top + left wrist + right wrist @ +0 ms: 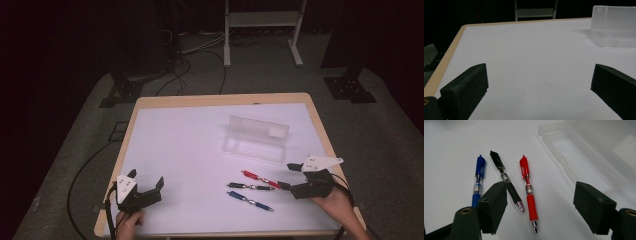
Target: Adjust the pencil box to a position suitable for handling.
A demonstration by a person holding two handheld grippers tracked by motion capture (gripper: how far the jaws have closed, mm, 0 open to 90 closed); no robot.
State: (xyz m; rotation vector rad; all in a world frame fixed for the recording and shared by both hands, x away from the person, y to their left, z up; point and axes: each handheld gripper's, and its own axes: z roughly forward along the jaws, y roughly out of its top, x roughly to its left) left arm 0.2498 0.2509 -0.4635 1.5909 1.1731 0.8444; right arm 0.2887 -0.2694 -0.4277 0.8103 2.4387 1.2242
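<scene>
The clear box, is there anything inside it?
The clear box lies open and its tray looks empty. The three pens lie outside on the table. Its far end is out of view.

No lettering I can read anywhere, bands on my three pens (527, 187) too blurred to make out

Lighting: table (165, 135) brightly lit from overhead, white surface slightly washed out; surroundings dark. Soft shadows. Focus: mildly soft, grainy throughout.
</scene>
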